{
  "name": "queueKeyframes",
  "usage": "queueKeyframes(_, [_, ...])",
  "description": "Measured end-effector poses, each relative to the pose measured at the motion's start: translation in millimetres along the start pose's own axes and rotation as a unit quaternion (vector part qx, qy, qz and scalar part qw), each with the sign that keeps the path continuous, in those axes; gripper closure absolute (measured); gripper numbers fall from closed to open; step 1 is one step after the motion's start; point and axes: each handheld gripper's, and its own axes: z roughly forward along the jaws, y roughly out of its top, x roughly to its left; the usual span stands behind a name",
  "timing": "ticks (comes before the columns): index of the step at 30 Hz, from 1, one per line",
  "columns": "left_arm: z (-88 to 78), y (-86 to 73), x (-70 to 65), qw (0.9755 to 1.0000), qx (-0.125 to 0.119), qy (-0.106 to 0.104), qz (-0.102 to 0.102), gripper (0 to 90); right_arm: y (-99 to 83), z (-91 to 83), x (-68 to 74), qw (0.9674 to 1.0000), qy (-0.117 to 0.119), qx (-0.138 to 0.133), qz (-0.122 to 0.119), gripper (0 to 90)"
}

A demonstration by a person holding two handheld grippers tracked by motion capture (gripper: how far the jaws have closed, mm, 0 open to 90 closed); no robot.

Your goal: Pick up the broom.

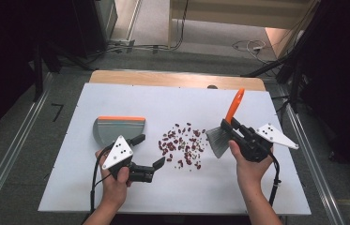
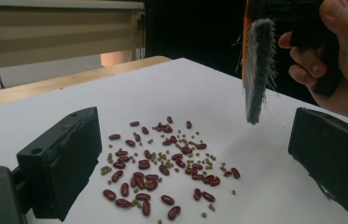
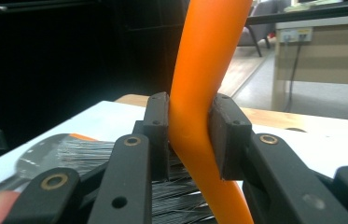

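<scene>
one brush (image 1: 224, 131), one dustpan (image 1: 118, 129) at nine o'clock of one bean pile (image 1: 182, 145). right gripper (image 1: 231, 126) clamps the brush's orange handle, grey bristles hanging; left gripper (image 1: 150, 151) gapes empty.

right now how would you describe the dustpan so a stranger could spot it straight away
On the white table, look at the left half, beyond the left gripper. The dustpan lies flat there, left of the scattered beans. It is the grey scoop with an orange strip along its far edge, while the other orange-and-grey thing, the brush, is held in the right gripper.
</scene>
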Motion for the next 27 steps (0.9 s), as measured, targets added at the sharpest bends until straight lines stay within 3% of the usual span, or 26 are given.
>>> queueKeyframes(4, [4.9, 0.8, -6.0, 1.0, 0.004, -0.005, 0.001, 3.3, -0.6, 3.7, 14.9, 0.9999, 0.015, 0.001, -0.008, 68.6])
queueKeyframes(13, [18.4, 1.0, -17.5, 0.9992, 0.02, -0.026, -0.025, 5.6, -2.6, 10.0, 43.8, 0.9987, 0.05, 0.0, -0.012, 68.6])
queueKeyframes(19, [25.1, 2.2, -24.1, 0.9981, 0.032, -0.041, -0.032, 7.4, -4.3, 12.6, 60.0, 0.9977, 0.066, 0.001, -0.015, 68.6])
queueKeyframes(27, [32.6, 1.7, -32.5, 0.9972, 0.04, -0.044, -0.044, 28.0, -7.1, 15.1, 76.5, 0.9971, 0.074, 0.0, -0.017, 68.6])
